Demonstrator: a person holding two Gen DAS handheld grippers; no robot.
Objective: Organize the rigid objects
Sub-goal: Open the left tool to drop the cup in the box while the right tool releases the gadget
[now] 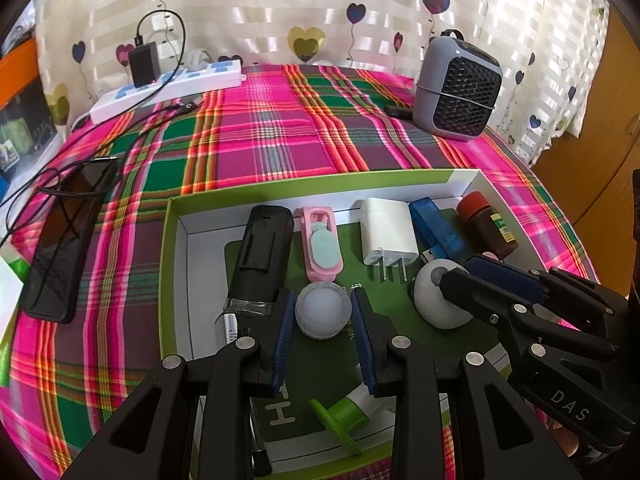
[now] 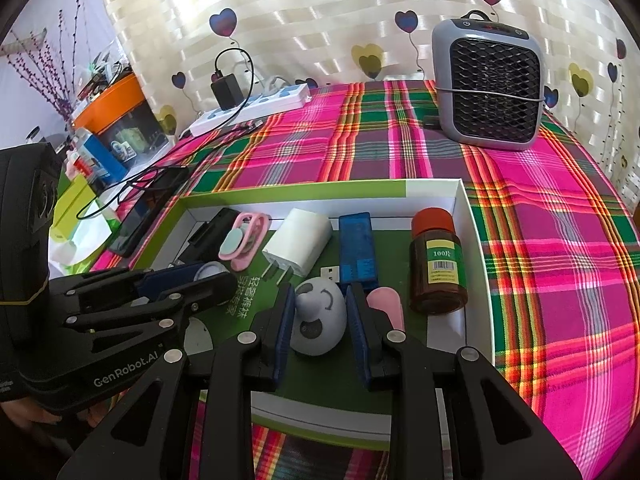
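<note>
Both grippers are down inside the green-rimmed box [image 1: 308,182]. Left gripper [image 1: 323,340] brackets the white ridged cap [image 1: 322,314] dead ahead between its fingers; pads look to touch both sides, so a light pinch. Right gripper [image 2: 320,328] likewise straddles the grey face egg [image 2: 320,320], long axis running along the fingers. Each hand is nearest its own item. Back row count: one black stamp [image 1: 260,256], one pink clip [image 1: 322,244], one white charger [image 1: 386,236], one blue USB stick [image 1: 438,230], one brown bottle [image 1: 486,228].
</note>
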